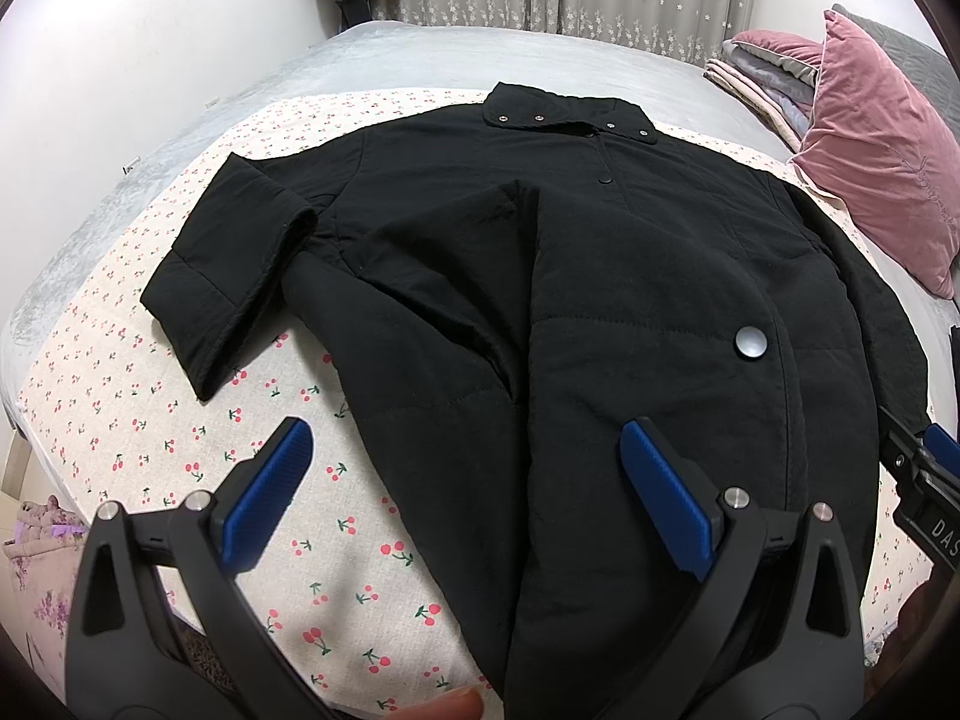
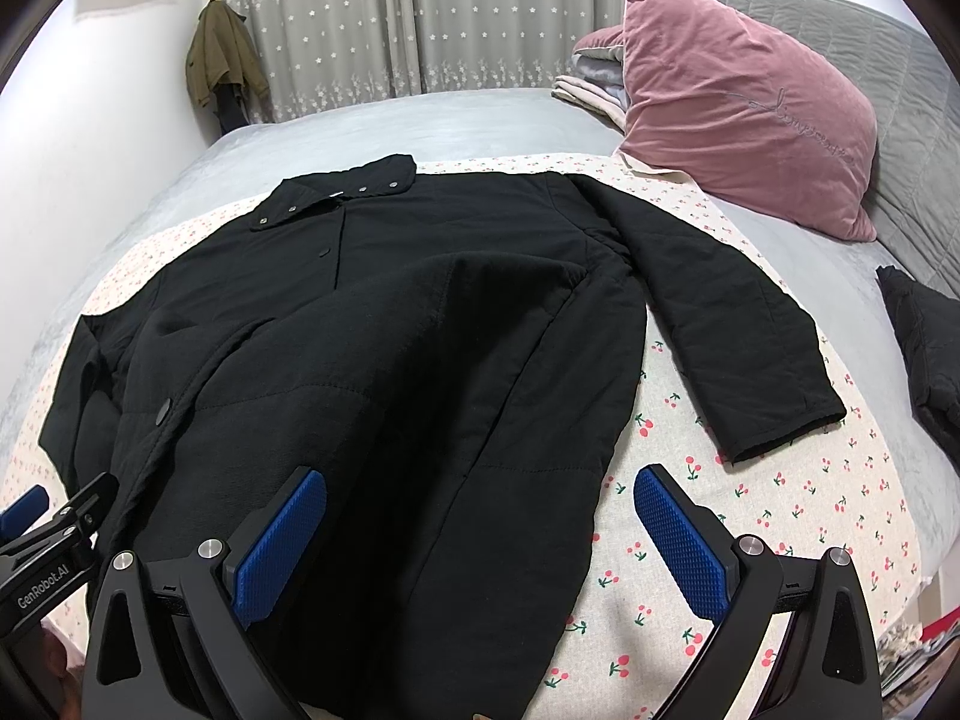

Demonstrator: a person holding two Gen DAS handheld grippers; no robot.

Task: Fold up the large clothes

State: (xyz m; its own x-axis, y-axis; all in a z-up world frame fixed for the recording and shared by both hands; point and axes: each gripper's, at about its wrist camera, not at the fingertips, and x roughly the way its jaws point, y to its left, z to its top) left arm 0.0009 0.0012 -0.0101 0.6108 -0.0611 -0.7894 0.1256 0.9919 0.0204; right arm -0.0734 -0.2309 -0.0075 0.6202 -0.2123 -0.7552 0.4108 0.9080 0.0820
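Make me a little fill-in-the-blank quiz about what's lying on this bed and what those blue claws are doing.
1. The black coat lies on a cloth printed with small red ____.
2. The pillow beside the coat is ____ in colour.
3. The left claw and the right claw both have their jaws ____.
4. The coat's collar fastens with metal ____.

Missing words: cherries; pink; open; snaps

Home bedroom: bed (image 2: 480, 120) (grey cover), pink pillow (image 2: 744, 102), star-print curtains (image 2: 384, 18), jacket hanging on wall (image 2: 222, 54).
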